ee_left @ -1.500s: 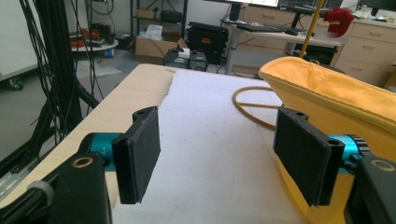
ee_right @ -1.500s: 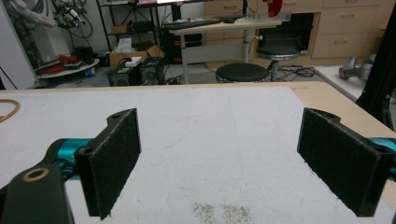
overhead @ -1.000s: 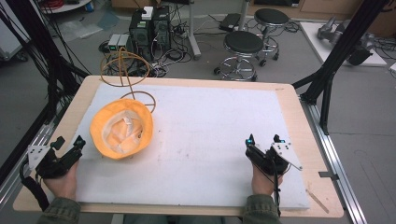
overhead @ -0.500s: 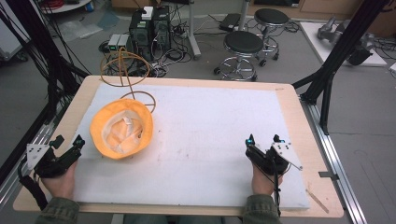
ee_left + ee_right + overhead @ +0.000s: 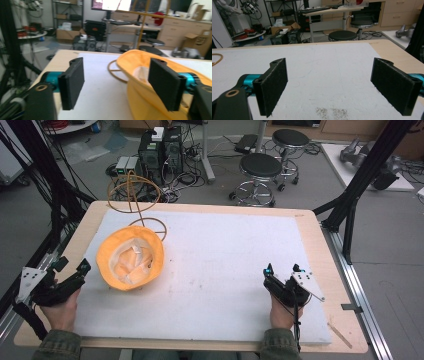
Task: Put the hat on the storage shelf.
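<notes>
Since the earlier frames, the left gripper (image 5: pixel 67 275) has lifted a little off the near left edge of the table, and its jaws have just been opening wider with nothing between them; the right gripper (image 5: pixel 282 272) has not moved. An orange fabric bucket hat (image 5: pixel 131 257), lying crown-down with its pale lining showing, sits on the white foam mat (image 5: pixel 225 250) just ahead and to the right of the left gripper, not touching it. In the left gripper view the hat's brim (image 5: pixel 140 67) lies beyond the right-hand jaw, close but outside the gap. A thin orange cord (image 5: pixel 135 195) loops past the hat's far side. The right gripper rests well apart from the hat, jaws spread over bare mat (image 5: pixel 324 75). The step in hand looks like the approach to the hat. Next, the left gripper would likely need to move forward and right until the brim's near edge sits between its spread jaws, then close on the fabric.
</notes>
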Demonstrator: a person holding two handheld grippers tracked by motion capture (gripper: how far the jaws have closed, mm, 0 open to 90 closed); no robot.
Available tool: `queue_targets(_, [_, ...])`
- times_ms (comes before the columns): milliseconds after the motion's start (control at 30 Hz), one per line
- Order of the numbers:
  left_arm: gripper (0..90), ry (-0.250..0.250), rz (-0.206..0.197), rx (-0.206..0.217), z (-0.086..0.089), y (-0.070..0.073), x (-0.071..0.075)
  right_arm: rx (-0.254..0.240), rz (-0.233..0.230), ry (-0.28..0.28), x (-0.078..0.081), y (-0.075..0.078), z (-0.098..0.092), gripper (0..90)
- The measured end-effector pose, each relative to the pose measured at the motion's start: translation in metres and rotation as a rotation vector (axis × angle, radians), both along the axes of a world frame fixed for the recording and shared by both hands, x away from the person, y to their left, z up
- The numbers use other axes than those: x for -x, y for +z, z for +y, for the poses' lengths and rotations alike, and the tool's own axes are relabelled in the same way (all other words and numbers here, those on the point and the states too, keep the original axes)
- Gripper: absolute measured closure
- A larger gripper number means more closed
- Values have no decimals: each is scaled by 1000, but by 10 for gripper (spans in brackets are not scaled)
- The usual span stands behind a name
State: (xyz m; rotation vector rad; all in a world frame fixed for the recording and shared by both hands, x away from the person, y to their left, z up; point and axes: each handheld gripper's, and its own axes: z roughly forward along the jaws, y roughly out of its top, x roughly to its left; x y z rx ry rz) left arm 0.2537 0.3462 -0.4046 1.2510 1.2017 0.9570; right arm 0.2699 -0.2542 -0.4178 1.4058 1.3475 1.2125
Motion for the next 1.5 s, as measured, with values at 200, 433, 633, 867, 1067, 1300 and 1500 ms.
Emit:
queue_targets(200, [244, -67, 37, 12, -5, 11, -6, 1, -7, 3, 0, 0, -1, 130])
queue_targets(433, [214, -109, 76, 27, -11, 29, -19, -13, -6, 3, 0, 1, -2, 130])
queue_targets(633, [214, -131, 201, 2, -20, 43, -40, -5, -13, 16, 0, 1, -1, 130])
queue_targets(867, [218, -115, 237, -32, -19, 50, -52, -11, -11, 19, 0, 1, -1, 130])
queue_targets(1067, [224, -90, 292, -75, -18, 47, -63, -12, -3, 22, -1, 0, -1, 129])
queue_targets(1300, [226, -77, 363, -79, -15, 39, -77, -4, 3, 29, -1, 0, 0, 129])
queue_targets(1500, [244, -61, 378, -70, -13, 34, -83, -6, 14, 30, -3, -1, 0, 129])
